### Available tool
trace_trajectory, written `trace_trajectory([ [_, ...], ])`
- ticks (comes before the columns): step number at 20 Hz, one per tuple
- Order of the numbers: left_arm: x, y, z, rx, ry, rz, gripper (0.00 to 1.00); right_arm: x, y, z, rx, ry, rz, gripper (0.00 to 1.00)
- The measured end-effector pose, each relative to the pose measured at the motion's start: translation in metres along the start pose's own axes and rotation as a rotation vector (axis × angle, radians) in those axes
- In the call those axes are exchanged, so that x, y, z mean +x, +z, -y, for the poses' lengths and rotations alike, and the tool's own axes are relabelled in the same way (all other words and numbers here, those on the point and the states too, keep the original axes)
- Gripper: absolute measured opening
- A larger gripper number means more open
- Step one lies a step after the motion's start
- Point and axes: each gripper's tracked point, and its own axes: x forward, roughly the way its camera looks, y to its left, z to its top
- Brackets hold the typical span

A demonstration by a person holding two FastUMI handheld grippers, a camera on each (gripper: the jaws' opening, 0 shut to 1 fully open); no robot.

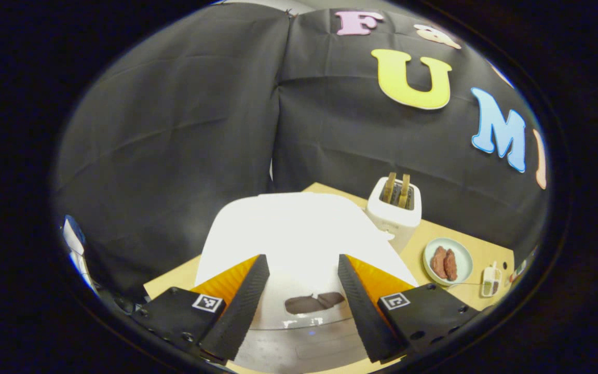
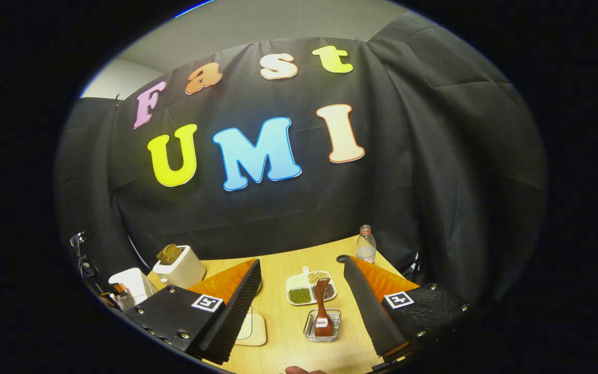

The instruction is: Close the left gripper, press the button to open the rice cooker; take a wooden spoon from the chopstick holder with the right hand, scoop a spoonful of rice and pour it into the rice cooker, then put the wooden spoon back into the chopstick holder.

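The white rice cooker (image 1: 299, 234) stands close in the left gripper view with its lid down; a dark recess (image 1: 313, 302) shows low on its front. My left gripper (image 1: 302, 258) hangs open just over it, one finger on each side of the lid. In the right gripper view, the wooden spoon (image 2: 323, 306) stands upright in a clear square holder (image 2: 322, 328) on the table. My right gripper (image 2: 299, 261) is open above and short of the spoon, with nothing between its fingers. Behind the holder lies a white divided dish (image 2: 311, 287) with grains and beans. The rice cooker (image 2: 128, 284) sits far left.
A white toaster (image 1: 395, 208) with two slices stands right of the cooker, and beside it a plate (image 1: 460, 249) with two brown pieces. On the wooden table (image 2: 278, 270) are the toaster (image 2: 179, 267), a water bottle (image 2: 365, 245) at the back and a pale flat pad (image 2: 253, 328).
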Motion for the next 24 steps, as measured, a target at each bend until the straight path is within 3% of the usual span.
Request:
trace_trajectory([
  [2, -0.004, 0.002, -0.003, -0.01, 0.001, -0.002, 0.98, -0.001, -0.001, 0.002, 0.013, -0.012, 0.0, 0.97],
  [5, -0.005, 0.012, -0.004, 0.012, -0.02, 0.006, 0.95, -0.006, 0.002, 0.001, 0.009, -0.023, 0.011, 0.97],
  [7, -0.006, 0.036, -0.001, -0.006, -0.041, 0.065, 0.92, -0.01, 0.01, 0.001, 0.009, -0.033, 0.046, 0.97],
  [10, -0.017, 0.089, -0.001, 0.068, -0.07, 0.21, 0.98, -0.017, 0.019, -0.01, 0.016, -0.022, 0.08, 0.97],
  [12, -0.012, 0.098, 0.011, 0.064, -0.13, 0.195, 0.98, -0.022, 0.021, -0.016, 0.014, -0.022, 0.092, 0.97],
  [14, -0.004, 0.06, 0.014, 0.017, -0.171, 0.024, 0.99, -0.029, 0.023, -0.025, 0.019, -0.015, 0.105, 0.97],
  [16, -0.002, 0.045, 0.01, 0.028, -0.184, 0.011, 0.92, -0.034, 0.023, -0.029, 0.004, -0.016, 0.115, 0.97],
  [18, -0.001, 0.023, 0.01, 0.074, -0.178, 0.012, 0.99, -0.036, 0.018, -0.032, -0.009, -0.014, 0.102, 0.97],
  [20, -0.003, -0.002, 0.009, 0.073, -0.163, -0.045, 0.99, -0.036, 0.016, -0.032, -0.015, -0.017, 0.09, 0.97],
  [21, -0.002, 0.008, 0.01, 0.084, -0.163, 0.003, 0.99, -0.036, 0.015, -0.033, -0.011, -0.015, 0.087, 0.97],
  [24, -0.002, 0.004, 0.009, 0.099, -0.156, -0.001, 0.94, -0.037, 0.011, -0.039, -0.02, 0.0, 0.074, 0.97],
])
